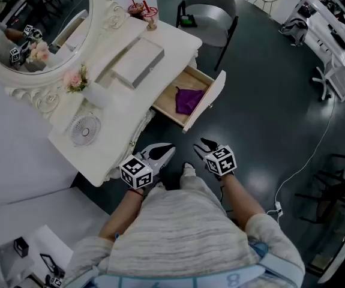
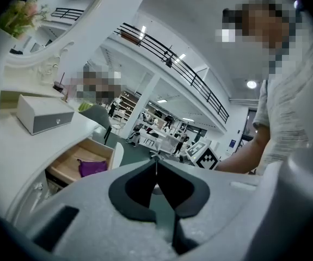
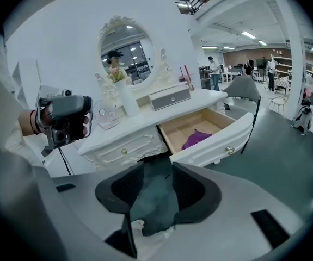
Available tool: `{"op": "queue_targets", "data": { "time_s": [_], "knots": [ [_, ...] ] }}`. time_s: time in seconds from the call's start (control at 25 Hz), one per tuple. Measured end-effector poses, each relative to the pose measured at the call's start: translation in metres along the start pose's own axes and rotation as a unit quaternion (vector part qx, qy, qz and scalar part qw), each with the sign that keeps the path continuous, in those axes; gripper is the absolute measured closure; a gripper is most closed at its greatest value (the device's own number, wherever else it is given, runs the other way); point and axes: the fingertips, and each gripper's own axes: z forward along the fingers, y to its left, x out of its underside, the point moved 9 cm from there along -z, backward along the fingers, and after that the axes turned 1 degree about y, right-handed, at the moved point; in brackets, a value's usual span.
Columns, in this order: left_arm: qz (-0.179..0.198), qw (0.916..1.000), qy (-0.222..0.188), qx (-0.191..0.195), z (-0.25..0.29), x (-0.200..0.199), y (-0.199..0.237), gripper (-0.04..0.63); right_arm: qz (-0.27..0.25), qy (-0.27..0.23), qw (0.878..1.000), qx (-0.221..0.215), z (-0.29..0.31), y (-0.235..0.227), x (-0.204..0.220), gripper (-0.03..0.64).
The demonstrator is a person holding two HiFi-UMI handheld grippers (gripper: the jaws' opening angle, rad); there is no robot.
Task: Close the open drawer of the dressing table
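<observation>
The white dressing table [image 1: 115, 110] stands at the left with an oval mirror [image 1: 37, 26]. Its wooden drawer [image 1: 207, 101] is pulled out to the right, and a purple cloth [image 1: 188, 99] lies inside. The drawer [image 3: 210, 137] and cloth [image 3: 198, 139] lie straight ahead in the right gripper view. Both grippers hover low over the floor, short of the drawer and apart from it. My left gripper [image 1: 167, 150] has its tips together [image 2: 156, 162] with nothing between them. My right gripper [image 1: 205, 144] stands open and empty [image 3: 159, 165]. The drawer [image 2: 85, 159] shows at the left gripper view's lower left.
On the tabletop are a grey box [image 1: 137, 62], a small round fan [image 1: 85, 129], a flower vase [image 1: 79, 80] and two drinks [image 1: 143, 9]. A grey chair [image 1: 211, 14] stands beyond the drawer. A white cable [image 1: 304, 167] runs over the dark floor at the right.
</observation>
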Motion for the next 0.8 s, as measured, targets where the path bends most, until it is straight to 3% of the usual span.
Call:
{"op": "queue_targets", "data": {
  "time_s": [0.24, 0.8],
  "knots": [
    [0.002, 0.9999, 0.012, 0.007, 0.027, -0.006, 0.001, 0.579, -0.002, -0.003, 1.000, 0.022, -0.010, -0.038, 0.000, 0.468],
    [-0.008, 0.9990, 0.040, -0.021, 0.051, -0.010, 0.017, 0.579, -0.002, 0.020, 0.999, 0.049, 0.022, -0.128, -0.014, 0.468]
  ]
}}
